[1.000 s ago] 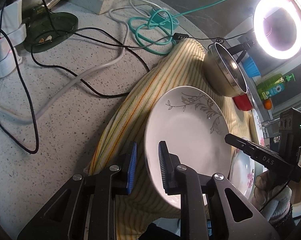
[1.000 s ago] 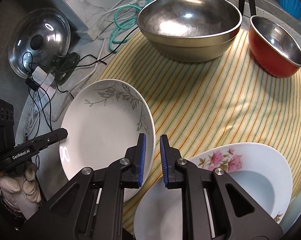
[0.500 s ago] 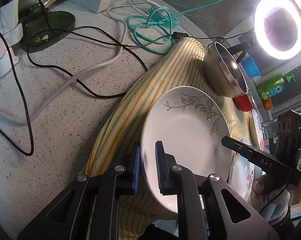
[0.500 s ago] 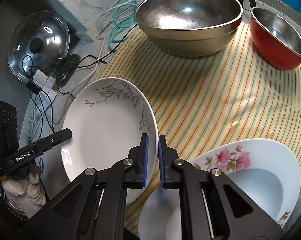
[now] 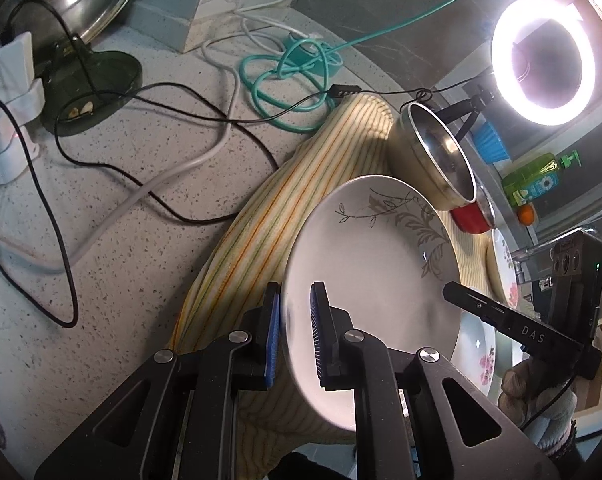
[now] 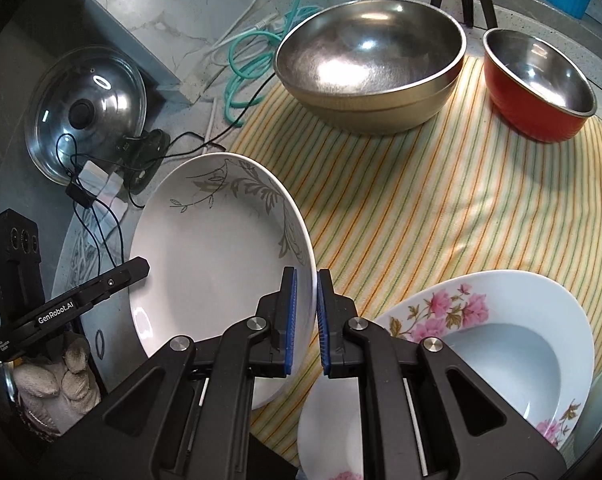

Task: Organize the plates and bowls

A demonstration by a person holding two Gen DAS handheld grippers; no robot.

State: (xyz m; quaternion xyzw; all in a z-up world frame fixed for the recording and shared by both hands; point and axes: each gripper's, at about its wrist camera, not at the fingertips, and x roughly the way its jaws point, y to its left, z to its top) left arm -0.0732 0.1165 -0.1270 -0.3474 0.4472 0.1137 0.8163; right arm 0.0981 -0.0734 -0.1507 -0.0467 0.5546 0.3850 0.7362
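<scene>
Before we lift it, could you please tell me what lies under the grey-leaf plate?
Under the grey-leaf plate the striped cloth shows along its right side and the speckled counter beyond its left. The spot directly beneath is covered by the plate itself.

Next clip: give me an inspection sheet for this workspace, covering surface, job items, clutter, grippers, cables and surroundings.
Surface: speckled counter, partly covered by a striped cloth.
Job's things: leaf-pattern plate gripped at opposite rims; steel bowl and red bowl on the cloth; pink-flower plate overlapping another white dish.
Clutter: pot lid leaning at the back; dark green dish.
Grippers: left gripper and right gripper both shut on the leaf-pattern plate's rim, jaws having just closed.
Cables: black cable, white cable and teal cable loose on the counter.
Surroundings: ring light, green soap bottle.
</scene>
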